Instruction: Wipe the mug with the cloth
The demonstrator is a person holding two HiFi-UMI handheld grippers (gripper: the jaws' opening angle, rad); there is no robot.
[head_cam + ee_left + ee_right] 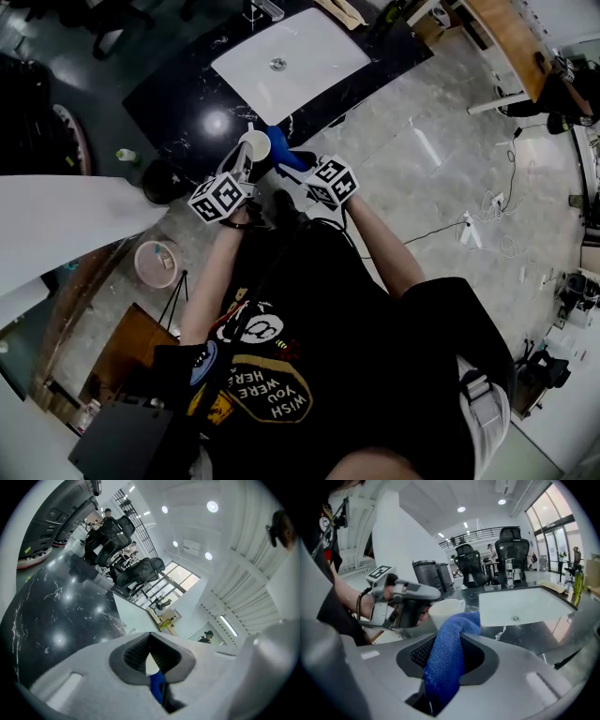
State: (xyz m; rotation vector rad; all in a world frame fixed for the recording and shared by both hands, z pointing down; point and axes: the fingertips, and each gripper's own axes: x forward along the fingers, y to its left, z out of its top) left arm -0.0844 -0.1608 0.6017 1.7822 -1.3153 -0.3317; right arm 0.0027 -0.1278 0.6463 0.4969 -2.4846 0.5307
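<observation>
Mug point(446, 611) is clamped by its rim in left gripper point(151, 660) and held steady over the dark counter point(187, 103) for wiping. Blue cloth point(461, 623) is pinched in right gripper point(447, 644), bunched end at the mug's side.

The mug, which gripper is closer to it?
Left. The left gripper clamps the mug itself; the right gripper is just beside it, holding the blue cloth up against it.

Far part of worktop point(183, 108): sink point(291, 52) set in. Near edge: mug point(253, 143) above it, cloth point(279, 145) just right of mug. Left of person point(328, 328): basin point(157, 263) on floor point(422, 159).
</observation>
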